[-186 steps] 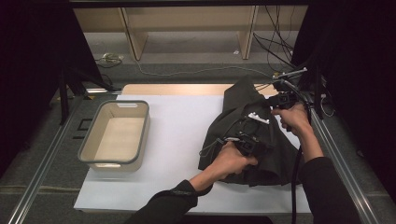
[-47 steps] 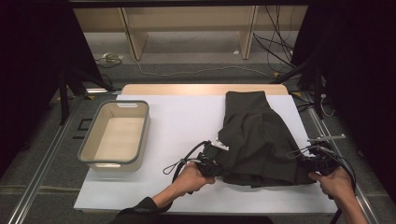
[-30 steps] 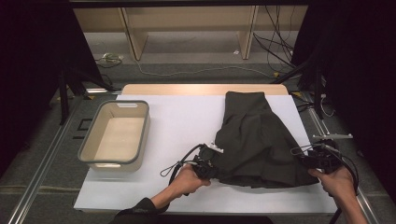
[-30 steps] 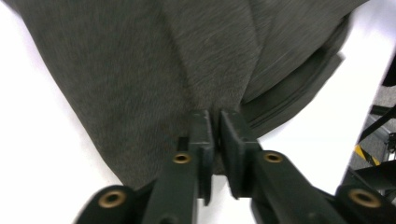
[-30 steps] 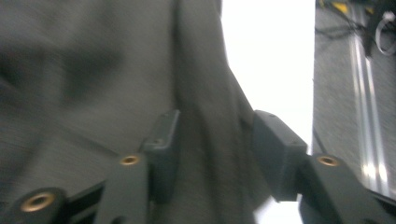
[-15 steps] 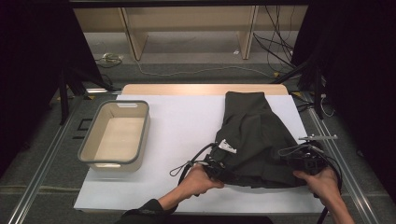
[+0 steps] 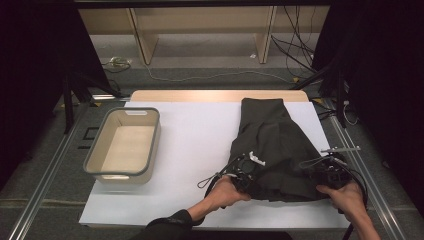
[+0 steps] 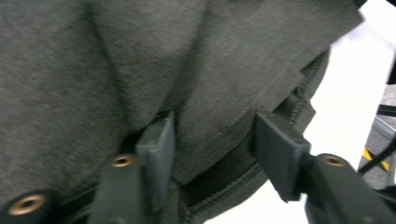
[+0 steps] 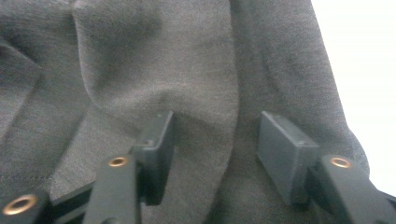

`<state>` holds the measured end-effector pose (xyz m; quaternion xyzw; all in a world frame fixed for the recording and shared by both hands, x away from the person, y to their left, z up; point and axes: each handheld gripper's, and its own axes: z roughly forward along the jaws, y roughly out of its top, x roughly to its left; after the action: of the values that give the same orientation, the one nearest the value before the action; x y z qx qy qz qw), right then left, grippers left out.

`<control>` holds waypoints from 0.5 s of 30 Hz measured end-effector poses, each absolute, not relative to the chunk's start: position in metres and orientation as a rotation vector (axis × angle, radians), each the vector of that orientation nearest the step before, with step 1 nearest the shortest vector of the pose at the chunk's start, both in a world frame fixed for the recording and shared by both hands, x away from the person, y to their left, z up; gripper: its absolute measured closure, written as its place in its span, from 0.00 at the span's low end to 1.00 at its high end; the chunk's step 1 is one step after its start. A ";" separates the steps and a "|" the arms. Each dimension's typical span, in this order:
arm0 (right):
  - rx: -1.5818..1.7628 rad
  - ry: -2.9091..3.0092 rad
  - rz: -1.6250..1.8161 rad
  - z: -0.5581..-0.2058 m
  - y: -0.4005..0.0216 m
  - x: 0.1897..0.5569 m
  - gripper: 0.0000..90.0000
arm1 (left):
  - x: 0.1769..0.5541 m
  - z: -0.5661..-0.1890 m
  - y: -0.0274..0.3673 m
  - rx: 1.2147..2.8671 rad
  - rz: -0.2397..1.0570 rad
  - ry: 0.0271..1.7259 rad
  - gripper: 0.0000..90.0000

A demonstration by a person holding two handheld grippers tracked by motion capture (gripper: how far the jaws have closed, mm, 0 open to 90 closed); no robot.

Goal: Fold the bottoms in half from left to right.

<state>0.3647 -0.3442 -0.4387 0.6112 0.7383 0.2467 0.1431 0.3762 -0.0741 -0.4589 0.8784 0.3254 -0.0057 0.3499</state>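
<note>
Two tongs, left [image 7: 246,176] and right [image 7: 320,170], gape over one dark garment [image 7: 275,145].

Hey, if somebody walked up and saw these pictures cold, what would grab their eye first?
Most likely the dark grey garment spread over the right half of the white table, with the left gripper and the right gripper at its near corners. Up close, each gripper's jaws stand apart over the cloth, the left ones just opened. Next, the empty beige bin sitting alone on the table's left side.
</note>
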 end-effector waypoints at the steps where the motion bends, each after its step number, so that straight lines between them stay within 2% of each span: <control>1: 1.765 2.129 0.712 -0.439 -0.345 0.365 0.56 | 0.378 -0.459 -0.073 2.270 -0.018 0.855 0.65; 3: 1.766 2.134 0.704 -0.441 -0.346 0.365 0.63 | 0.380 -0.459 -0.071 2.259 -0.024 0.858 0.79; 5: 1.767 2.140 0.708 -0.442 -0.346 0.366 0.75 | 0.379 -0.457 -0.070 2.254 -0.031 0.857 0.93; 6: 1.768 2.147 0.710 -0.443 -0.346 0.366 0.78 | 0.377 -0.455 -0.070 2.268 -0.028 0.839 0.97; 11: 1.744 2.164 0.700 -0.441 -0.345 0.363 0.95 | 0.371 -0.457 -0.072 2.299 -0.041 0.795 0.99; 15: 1.719 2.169 0.723 -0.435 -0.346 0.357 0.99 | 0.370 -0.455 -0.067 2.292 -0.036 0.796 0.99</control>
<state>0.3573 -0.3456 -0.4353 0.5950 0.7508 0.2504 0.1399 0.3695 -0.0665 -0.4553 0.8849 0.3072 -0.0140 0.3499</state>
